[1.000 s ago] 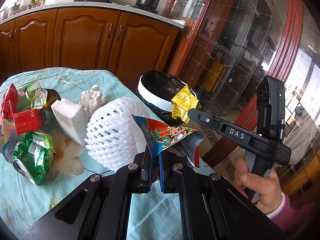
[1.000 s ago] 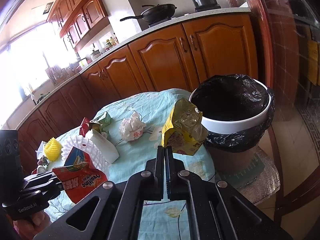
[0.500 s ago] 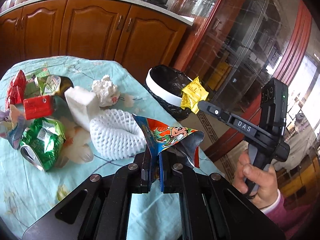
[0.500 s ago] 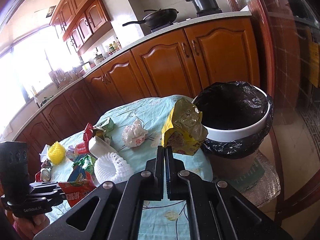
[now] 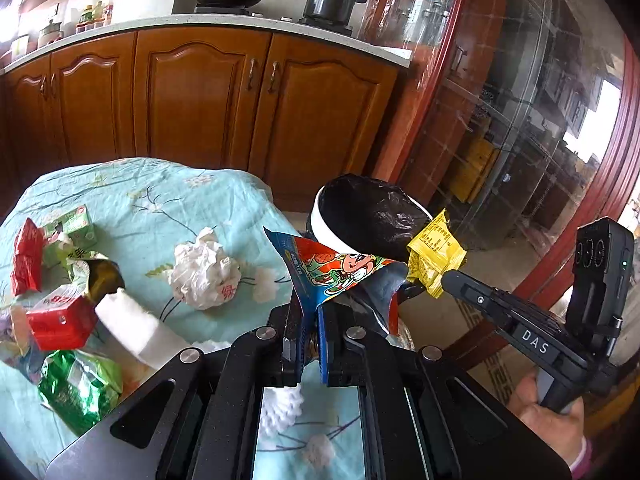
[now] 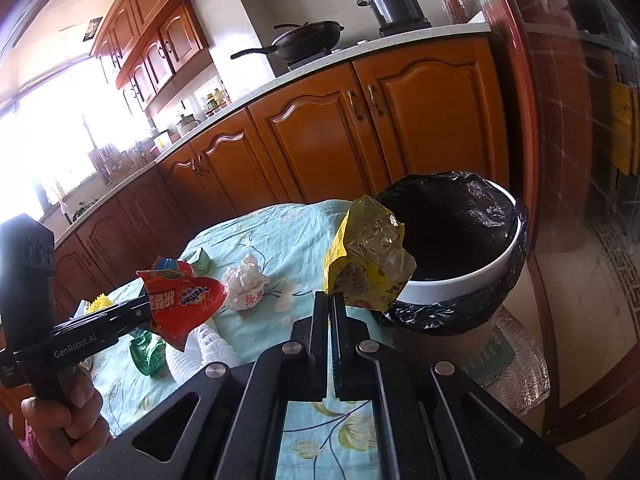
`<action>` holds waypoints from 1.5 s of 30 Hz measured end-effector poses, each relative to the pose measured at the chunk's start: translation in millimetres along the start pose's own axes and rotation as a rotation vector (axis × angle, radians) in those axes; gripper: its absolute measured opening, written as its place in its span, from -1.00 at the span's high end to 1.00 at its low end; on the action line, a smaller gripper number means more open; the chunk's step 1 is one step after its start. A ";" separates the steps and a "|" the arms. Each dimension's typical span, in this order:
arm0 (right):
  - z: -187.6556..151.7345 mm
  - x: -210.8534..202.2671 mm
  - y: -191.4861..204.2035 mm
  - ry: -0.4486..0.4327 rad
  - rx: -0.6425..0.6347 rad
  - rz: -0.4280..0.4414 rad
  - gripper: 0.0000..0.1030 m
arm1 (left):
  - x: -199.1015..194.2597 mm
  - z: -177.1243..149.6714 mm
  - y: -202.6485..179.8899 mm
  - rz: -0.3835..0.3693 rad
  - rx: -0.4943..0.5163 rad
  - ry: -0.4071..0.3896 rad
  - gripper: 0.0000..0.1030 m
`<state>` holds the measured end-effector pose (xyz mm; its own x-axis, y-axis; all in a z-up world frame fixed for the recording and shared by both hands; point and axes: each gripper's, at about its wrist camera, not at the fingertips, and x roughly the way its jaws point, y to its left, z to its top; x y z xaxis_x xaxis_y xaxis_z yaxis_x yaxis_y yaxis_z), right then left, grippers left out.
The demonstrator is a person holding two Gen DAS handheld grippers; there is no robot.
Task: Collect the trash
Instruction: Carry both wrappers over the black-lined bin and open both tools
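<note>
My left gripper is shut on a red and blue snack wrapper and holds it in the air near the table's right edge; the wrapper also shows in the right wrist view. My right gripper is shut on a yellow snack bag, held just left of the white bin with a black liner. In the left wrist view the yellow bag hangs at the near rim of the bin.
On the teal tablecloth lie a crumpled white tissue, a white foam block, a green wrapper, red cartons and a white foam net. Wooden cabinets stand behind; a glass cabinet is on the right.
My left gripper has moved forward over the foam net, carrying its wrapper toward the bin. My right gripper with the yellow bag has come closer to the bin.
</note>
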<state>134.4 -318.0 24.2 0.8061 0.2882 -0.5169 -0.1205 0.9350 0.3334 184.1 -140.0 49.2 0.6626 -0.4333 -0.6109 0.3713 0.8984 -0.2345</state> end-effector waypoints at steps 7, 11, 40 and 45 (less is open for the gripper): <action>11.6 7.4 -18.9 0.000 0.007 -0.019 0.98 | 34.0 22.5 -14.5 0.005 0.000 0.022 0.92; 20.4 12.8 -32.3 0.001 0.009 -0.036 0.98 | 52.6 35.1 -24.9 0.014 0.015 0.031 0.92; 62.8 75.2 -99.3 0.147 0.055 -0.071 0.98 | 167.7 77.9 -61.2 0.047 0.149 0.201 0.89; 63.8 82.8 -103.9 0.171 0.059 -0.075 0.86 | 174.8 78.7 -65.3 0.055 0.155 0.216 0.28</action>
<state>250.6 -404.4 -2.9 0.7007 0.2539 -0.6668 -0.0260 0.9430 0.3317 326.9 -280.0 17.3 0.5366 -0.3443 -0.7704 0.4451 0.8911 -0.0882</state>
